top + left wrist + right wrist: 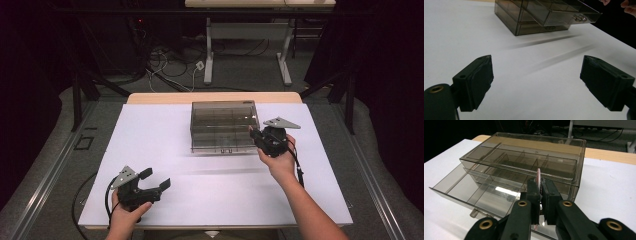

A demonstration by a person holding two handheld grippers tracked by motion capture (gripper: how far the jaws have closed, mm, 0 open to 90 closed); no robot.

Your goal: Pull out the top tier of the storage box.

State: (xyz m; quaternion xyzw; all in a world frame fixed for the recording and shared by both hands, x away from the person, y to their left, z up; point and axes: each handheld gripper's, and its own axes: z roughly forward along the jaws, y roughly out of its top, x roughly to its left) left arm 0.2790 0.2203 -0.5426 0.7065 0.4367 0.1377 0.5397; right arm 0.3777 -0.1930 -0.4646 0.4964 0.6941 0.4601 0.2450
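A smoky clear drawer box point(223, 112) stands at the back middle of the white table top point(150, 145). One drawer point(471, 191) is pulled out, with dividers inside; in the left gripper view the drawer point(564, 13) juts from the box point(524, 25). My right gripper point(255, 136) sits at the box's front right corner, over the drawer's edge. In its own view the right gripper point(540, 187) is shut on a thin pink flat piece point(538, 173), held edge-on. My left gripper point(156, 179) rests open near the front left, and between its jaws point(536, 82) lies bare table.
The white sheet covers a wooden table whose edge point(215, 96) shows behind the box. Beyond it stand a second table's legs point(209, 60) and floor cables point(165, 65). Dark curtains flank both sides.
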